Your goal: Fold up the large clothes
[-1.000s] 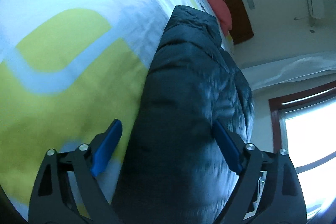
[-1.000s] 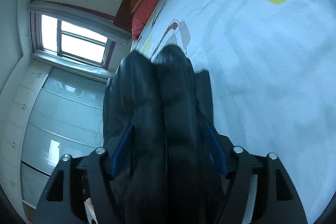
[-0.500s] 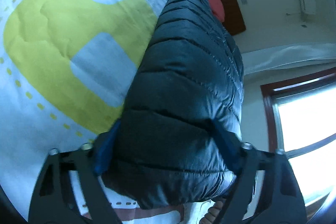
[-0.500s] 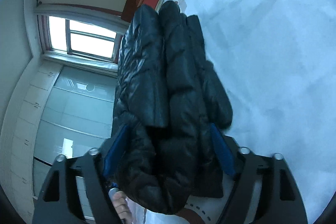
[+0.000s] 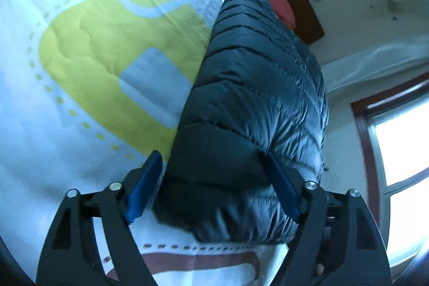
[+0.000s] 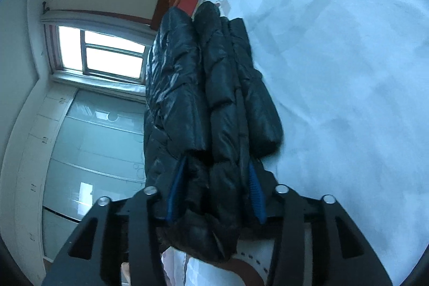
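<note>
Left wrist: left gripper fingers opening around jacket; right gripper fingers pinch it

Left hand-held gripper off jacket

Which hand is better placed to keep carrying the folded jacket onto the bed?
Right, probably. The right tongs pinch the bunched jacket between both pads. The left tongs are opening, with one pad clear of the fabric.
</note>
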`<state>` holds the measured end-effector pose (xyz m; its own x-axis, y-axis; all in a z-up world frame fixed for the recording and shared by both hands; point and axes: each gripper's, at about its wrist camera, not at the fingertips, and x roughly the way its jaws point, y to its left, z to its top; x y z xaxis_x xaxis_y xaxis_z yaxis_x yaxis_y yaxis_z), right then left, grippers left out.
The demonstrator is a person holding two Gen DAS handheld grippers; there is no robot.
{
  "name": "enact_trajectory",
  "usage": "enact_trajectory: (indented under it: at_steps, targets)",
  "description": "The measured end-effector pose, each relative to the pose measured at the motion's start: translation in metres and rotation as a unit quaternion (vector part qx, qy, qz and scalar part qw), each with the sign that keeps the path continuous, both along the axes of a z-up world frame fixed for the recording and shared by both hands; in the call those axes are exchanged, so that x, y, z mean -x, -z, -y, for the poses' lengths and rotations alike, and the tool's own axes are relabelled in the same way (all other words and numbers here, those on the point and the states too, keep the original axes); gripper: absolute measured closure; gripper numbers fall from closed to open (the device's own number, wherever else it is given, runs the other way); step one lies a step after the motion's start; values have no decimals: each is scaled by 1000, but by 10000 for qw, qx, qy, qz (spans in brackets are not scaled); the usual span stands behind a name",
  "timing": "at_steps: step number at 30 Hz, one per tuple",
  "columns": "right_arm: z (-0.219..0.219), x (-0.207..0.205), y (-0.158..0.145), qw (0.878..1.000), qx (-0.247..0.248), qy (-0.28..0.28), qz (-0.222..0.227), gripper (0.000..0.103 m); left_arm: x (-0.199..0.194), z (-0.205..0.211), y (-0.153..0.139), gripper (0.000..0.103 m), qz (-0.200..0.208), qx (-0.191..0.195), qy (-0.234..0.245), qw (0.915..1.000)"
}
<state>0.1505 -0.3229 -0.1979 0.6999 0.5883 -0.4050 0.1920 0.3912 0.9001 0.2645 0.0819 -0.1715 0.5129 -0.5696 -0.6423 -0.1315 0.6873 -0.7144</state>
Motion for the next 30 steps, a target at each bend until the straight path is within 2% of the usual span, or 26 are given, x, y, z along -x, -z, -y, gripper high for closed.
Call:
enact_trajectory:
  at_steps: [3,7,10,14,19,23,30]
  targets:
    - [0,11,-1,10000,18,32,-48,54,13,-2,-5,17,96,-370,-35,9993]
    - [0,28,-5,9998,109,133,-129,52,30,-2,-13,17,165,-909,-57,9957]
    - [-3,40,-16,9979,574,175,-226,48,40,1,-21,17,237,-1373,-51,9902]
    - [-14,52,-36,9899,1375,160,-304,47,58,8,-35,17,408,-2035,-20,9782]
    - [-36,66,-56,9705,2366,93,-445,47,81,15,-47,14,515,-2546,-58,9657]
    - [-54,76,-65,9529,2995,58,-481,45,100,27,-61,11,818,-2978,59,9511]
    - [-77,89,-87,9208,3891,102,-264,41,129,39,-81,10,1146,-3329,122,9359]
